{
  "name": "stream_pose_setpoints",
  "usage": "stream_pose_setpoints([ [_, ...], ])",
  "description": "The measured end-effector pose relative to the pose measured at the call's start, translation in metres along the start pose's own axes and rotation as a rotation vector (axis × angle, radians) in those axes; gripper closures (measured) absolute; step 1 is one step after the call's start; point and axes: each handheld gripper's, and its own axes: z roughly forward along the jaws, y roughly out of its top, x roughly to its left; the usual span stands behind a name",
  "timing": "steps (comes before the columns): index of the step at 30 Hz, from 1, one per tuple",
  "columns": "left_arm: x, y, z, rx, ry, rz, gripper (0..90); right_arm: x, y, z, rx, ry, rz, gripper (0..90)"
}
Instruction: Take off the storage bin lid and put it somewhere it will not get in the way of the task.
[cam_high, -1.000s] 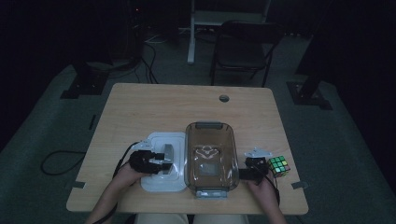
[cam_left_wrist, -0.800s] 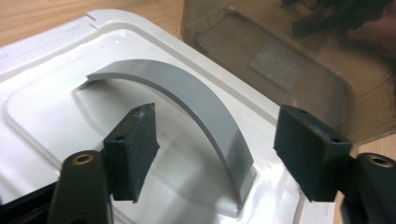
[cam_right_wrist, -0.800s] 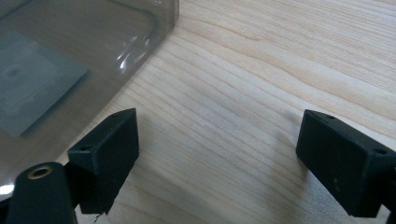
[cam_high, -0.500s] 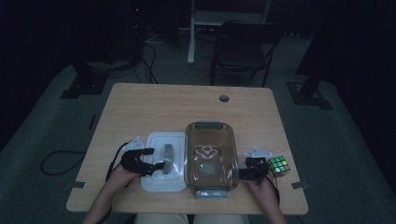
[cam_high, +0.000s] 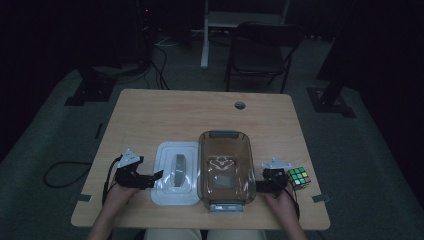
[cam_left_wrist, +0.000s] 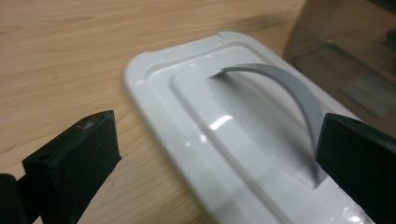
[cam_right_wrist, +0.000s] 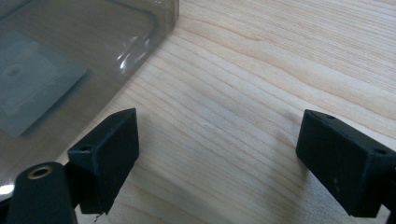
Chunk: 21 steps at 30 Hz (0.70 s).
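The left claw (cam_left_wrist: 215, 154) has just been opening, nothing pinched; the lid (cam_left_wrist: 243, 135) lies flat just ahead. Draw straight back, clear of its handle (cam_left_wrist: 289, 88). Right claw (cam_right_wrist: 217, 158) spread beside the box (cam_right_wrist: 70, 60)

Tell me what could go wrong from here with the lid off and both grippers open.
1. The left gripper, whose jaws have just been opening, sits close beside the white lid; a careless swing could shove it into the clear box.
2. The puzzle cube lies right beside the right gripper, near the table edge, so a nudge might knock it off.
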Motion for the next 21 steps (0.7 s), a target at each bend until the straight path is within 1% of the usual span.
stream_pose_setpoints([
  [2,0.002,-0.003,-0.003,-0.005,0.035,-0.008,0.6,0.000,0.000,0.000,0.000,0.000,0.000,13.1],
  [3,0.003,-0.004,-0.004,-0.008,0.048,-0.005,0.6,0.000,0.000,0.000,0.000,0.000,0.000,13.1],
  [6,0.006,-0.008,-0.006,0.004,0.100,-0.013,0.6,0.000,0.000,0.000,0.000,0.000,0.000,13.1],
  [7,0.007,-0.010,-0.006,0.003,0.117,-0.022,0.6,0.000,0.000,0.000,0.000,0.000,0.000,13.1],
  [9,0.009,-0.011,-0.007,0.004,0.134,-0.062,0.6,0.000,0.000,0.000,0.000,0.000,-0.001,13.1],
  [10,0.010,-0.012,-0.007,0.002,0.145,-0.075,0.6,0.000,0.000,0.000,0.000,0.000,0.000,13.1],
  [13,0.012,-0.015,-0.008,0.024,0.197,-0.079,0.6,0.000,0.000,0.000,0.000,0.000,0.000,13.1],
  [14,0.012,-0.015,-0.008,0.024,0.197,-0.079,0.6,0.000,0.000,0.000,0.000,0.000,0.000,13.1],
  [15,0.013,-0.016,-0.008,0.024,0.211,-0.079,0.6,0.000,0.000,0.000,0.000,0.000,0.000,13.1],
  [17,0.015,-0.018,-0.009,0.035,0.251,-0.086,0.6,0.000,0.000,0.000,0.000,0.000,0.000,13.1],
  [19,0.018,-0.020,-0.011,0.045,0.302,-0.094,0.6,0.000,0.000,0.000,0.000,0.000,0.000,13.1],
  [20,0.020,-0.022,-0.011,0.045,0.319,-0.101,0.6,0.000,0.000,0.000,0.000,0.000,0.000,13.1],
  [21,0.021,-0.023,-0.012,0.054,0.331,-0.107,0.6,0.000,0.000,0.000,0.000,0.000,0.000,13.1],
])
